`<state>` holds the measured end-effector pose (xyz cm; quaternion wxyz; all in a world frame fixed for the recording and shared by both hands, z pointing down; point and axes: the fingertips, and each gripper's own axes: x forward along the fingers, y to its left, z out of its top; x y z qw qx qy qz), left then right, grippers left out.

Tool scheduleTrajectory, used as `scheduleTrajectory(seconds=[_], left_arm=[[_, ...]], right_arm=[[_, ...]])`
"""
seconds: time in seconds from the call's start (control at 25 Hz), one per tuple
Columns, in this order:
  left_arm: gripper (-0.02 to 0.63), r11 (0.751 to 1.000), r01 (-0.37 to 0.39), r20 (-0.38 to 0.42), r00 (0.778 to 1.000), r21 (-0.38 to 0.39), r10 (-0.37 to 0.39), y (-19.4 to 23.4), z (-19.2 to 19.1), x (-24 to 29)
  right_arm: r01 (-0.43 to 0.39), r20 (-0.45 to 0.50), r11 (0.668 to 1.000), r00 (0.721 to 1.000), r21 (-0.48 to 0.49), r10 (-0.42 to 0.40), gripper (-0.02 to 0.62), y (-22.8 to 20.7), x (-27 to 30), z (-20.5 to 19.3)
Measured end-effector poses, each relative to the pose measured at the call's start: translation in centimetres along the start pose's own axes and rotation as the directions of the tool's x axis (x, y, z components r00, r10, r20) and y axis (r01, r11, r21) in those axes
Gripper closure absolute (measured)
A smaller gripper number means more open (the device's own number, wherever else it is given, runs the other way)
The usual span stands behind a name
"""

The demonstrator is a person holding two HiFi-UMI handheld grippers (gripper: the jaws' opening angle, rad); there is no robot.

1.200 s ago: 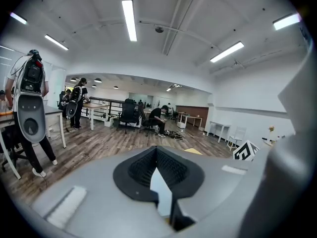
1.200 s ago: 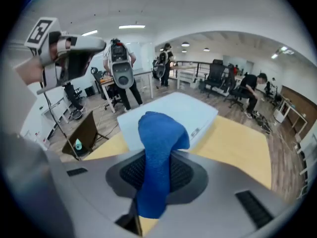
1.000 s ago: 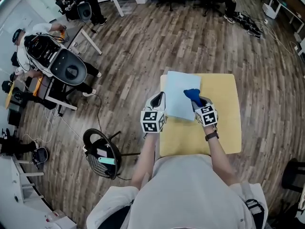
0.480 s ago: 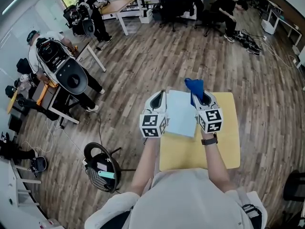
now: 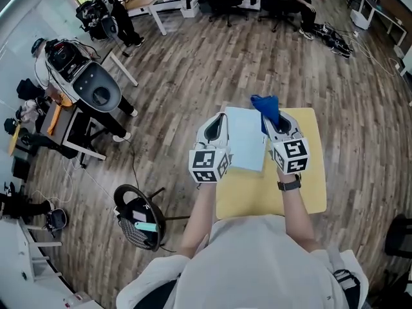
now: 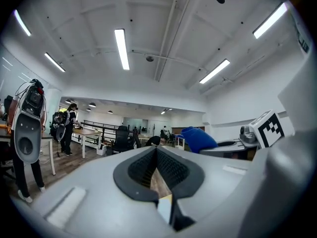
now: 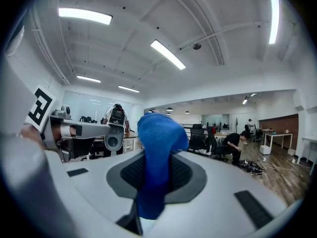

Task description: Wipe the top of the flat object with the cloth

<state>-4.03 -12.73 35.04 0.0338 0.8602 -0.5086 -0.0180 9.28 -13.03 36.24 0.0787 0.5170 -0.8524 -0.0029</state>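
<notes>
The left gripper (image 5: 217,123) and right gripper (image 5: 277,122) are both raised above the yellow table (image 5: 310,187), with the flat object (image 5: 246,140), a pale blue sheet, lying between the 2 of them. The right gripper's jaws are pressed onto the blue cloth (image 5: 265,108); in the right gripper view the cloth (image 7: 157,148) stands up between the dark pads and bulges out past their tips. In the left gripper view the left gripper's jaws are drawn nearly together, with a thin pale edge pinched low between them that looks like the flat object's left side. From there the cloth (image 6: 198,139) shows to the right, just beside the right gripper's marker cube (image 6: 270,128).
</notes>
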Motion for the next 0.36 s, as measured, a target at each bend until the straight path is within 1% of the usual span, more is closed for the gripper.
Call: scheduleTrajectory(seconds=[0.2, 0.36], left_arm=[[0.601, 1.000, 0.000, -0.021, 1.000, -0.008, -0.001, -0.2, -0.7, 0.8], [0.601, 1.000, 0.010, -0.038, 0.999, 0.004, -0.009, -0.8, -2.1, 1.9]], right_arm=[[0.007, -0.027, 1.000, 1.000, -0.006, -0.007, 0.514, -1.1, 0.1, -0.5], [0.009, -0.043, 1.000, 0.999, -0.010, -0.009, 0.514, -2.1, 0.3, -1.8]])
